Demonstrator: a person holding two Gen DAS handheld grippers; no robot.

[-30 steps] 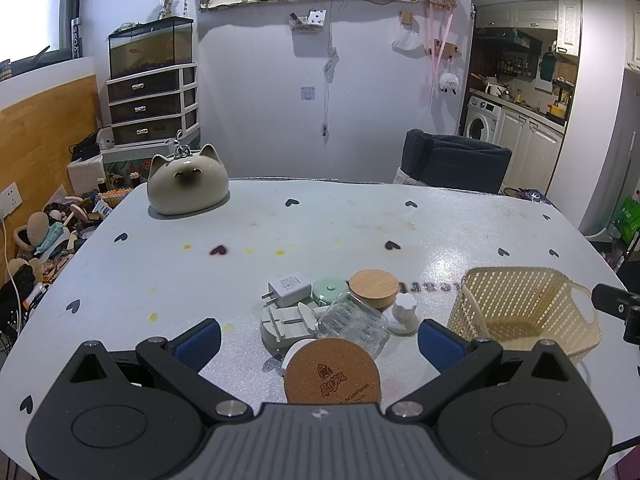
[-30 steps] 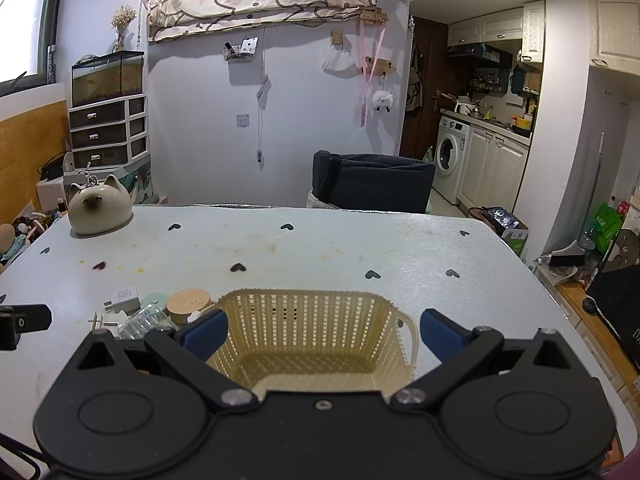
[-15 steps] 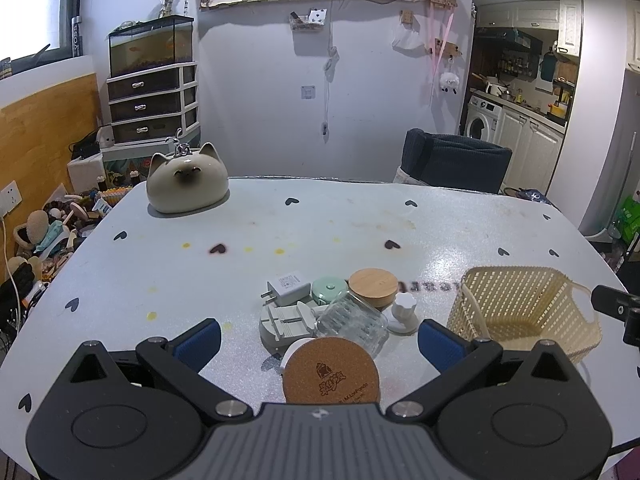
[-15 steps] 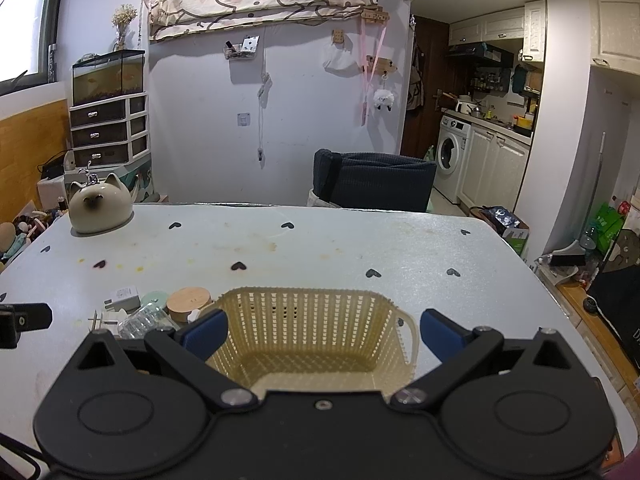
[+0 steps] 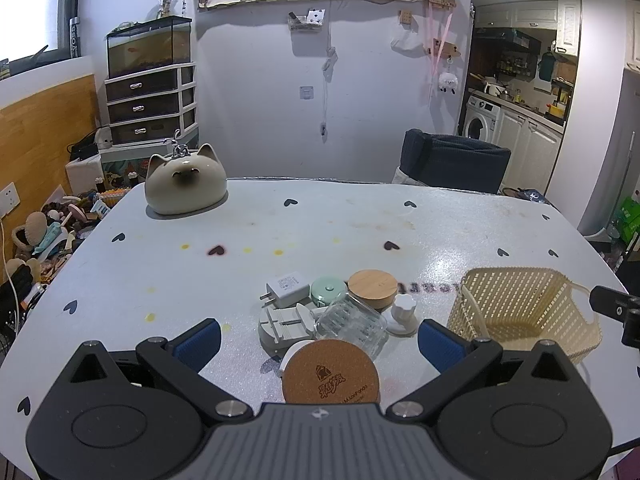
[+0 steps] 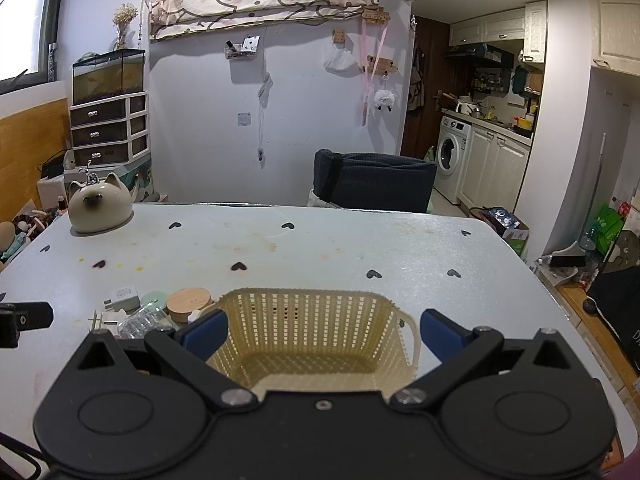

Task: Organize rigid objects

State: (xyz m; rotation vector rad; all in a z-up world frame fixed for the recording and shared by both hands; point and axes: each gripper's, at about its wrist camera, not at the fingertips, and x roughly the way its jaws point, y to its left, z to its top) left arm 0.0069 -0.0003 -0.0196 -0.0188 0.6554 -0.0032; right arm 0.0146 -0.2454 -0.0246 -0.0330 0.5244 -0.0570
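A cluster of small items lies on the table before my left gripper [image 5: 320, 340]: a cork coaster [image 5: 330, 372], a clear plastic box [image 5: 351, 324], a grey plug adapter [image 5: 282, 326], a white charger [image 5: 286, 289], a mint round case [image 5: 329, 290], a wooden-lidded jar [image 5: 373, 284] and a white knob [image 5: 403, 312]. The left gripper is open and empty, with the coaster between its fingers. A cream woven basket [image 5: 520, 312] stands to the right. My right gripper [image 6: 323, 334] is open and empty, straddling the basket [image 6: 316, 320]. The cluster shows at its left [image 6: 160, 308].
A cat-shaped ceramic pot [image 5: 184, 184] stands at the table's far left. A dark chair [image 5: 452, 160] sits behind the far edge. Floor clutter [image 5: 40, 236] lies left of the table. The table's right edge [image 6: 552, 308] is close to the basket.
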